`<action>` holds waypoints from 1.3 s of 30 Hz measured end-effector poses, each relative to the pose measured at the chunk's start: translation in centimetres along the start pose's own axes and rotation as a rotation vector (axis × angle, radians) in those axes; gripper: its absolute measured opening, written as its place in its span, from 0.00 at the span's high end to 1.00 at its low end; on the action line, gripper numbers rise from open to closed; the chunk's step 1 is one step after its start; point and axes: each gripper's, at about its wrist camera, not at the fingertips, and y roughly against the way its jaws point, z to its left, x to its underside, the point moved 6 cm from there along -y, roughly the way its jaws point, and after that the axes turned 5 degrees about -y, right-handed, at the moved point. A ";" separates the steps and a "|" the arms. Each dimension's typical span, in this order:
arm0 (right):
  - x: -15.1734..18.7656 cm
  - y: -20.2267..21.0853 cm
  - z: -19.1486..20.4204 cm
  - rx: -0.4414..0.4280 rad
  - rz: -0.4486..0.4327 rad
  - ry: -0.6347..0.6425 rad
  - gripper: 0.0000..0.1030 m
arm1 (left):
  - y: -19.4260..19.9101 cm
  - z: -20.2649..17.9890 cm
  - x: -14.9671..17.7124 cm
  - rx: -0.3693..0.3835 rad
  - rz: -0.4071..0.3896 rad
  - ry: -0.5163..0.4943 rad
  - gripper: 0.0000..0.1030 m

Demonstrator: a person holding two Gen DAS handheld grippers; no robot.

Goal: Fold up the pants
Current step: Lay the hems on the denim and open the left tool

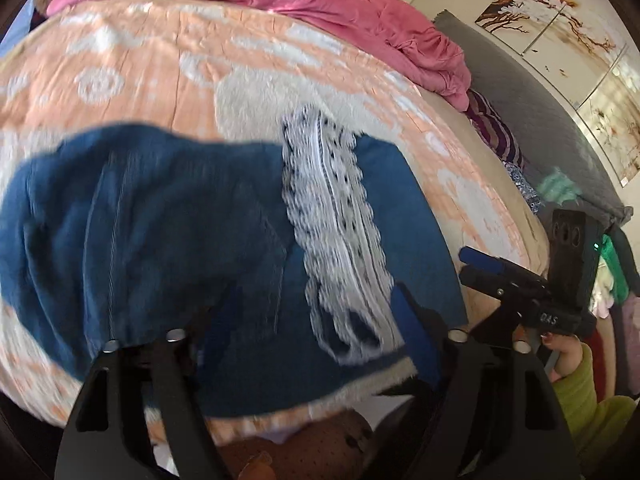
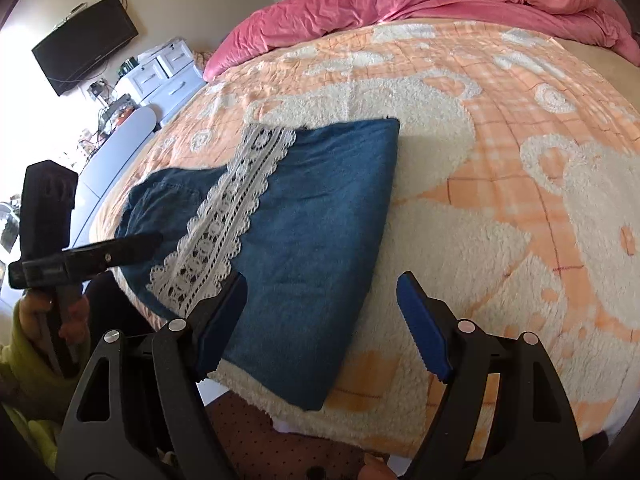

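Blue denim pants [image 2: 320,200] with a white lace strip [image 2: 224,216] lie folded on the orange and white blanket [image 2: 500,200], close to the bed's near edge. My right gripper [image 2: 320,316] is open just above their near end; the left pad [image 2: 224,320] is over the denim and the right pad [image 2: 420,328] over bare blanket. Seen from the side, my left gripper [image 2: 154,240] hovers at the pants' left part. In the left wrist view the pants [image 1: 180,220] are blurred, and my left gripper [image 1: 308,320] stands open above them, gripping nothing. My right gripper [image 1: 470,264] is beside their right edge.
A crumpled pink duvet [image 2: 400,0] lies along the far side of the bed. A wall TV [image 2: 84,48] and white drawers [image 2: 160,72] stand at the left. A grey headboard [image 1: 540,128] and loose clothes [image 1: 496,136] are at the right. A yellow-green sleeve [image 1: 580,392] shows below.
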 end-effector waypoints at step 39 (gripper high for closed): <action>1.3 0.6 2.8 0.077 -0.028 0.194 0.32 | -3.3 -2.3 3.7 -0.023 0.142 -0.002 0.75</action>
